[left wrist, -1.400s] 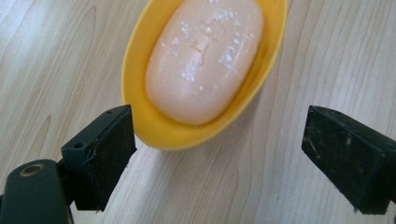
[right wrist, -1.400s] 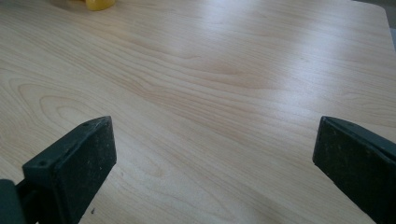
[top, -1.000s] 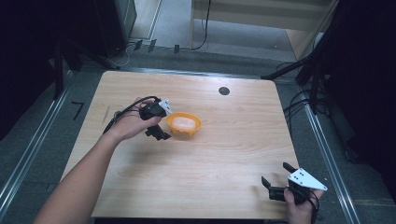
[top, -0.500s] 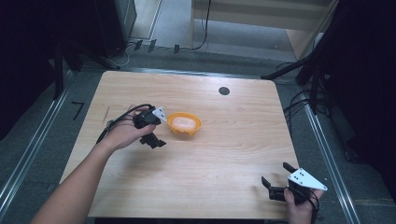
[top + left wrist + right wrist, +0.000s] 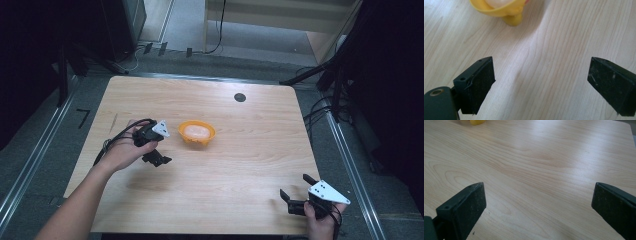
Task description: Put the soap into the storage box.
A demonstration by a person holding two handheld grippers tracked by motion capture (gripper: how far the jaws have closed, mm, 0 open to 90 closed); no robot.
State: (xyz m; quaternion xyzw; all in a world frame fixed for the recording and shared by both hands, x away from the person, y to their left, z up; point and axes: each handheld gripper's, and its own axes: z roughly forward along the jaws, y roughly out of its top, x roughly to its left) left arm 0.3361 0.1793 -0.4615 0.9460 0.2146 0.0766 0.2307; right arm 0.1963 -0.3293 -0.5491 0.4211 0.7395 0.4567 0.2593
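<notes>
Both grippers gape wide, empty: left gripper just left of the orange bowl, right gripper at the table's near-right corner.

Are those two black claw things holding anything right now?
No. The left gripper and right gripper are open and empty; the orange bowl sits untouched on the table.

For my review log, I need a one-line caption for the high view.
Left gripper open beside an orange bowl on a wooden table; right gripper open near its front corner.
</notes>
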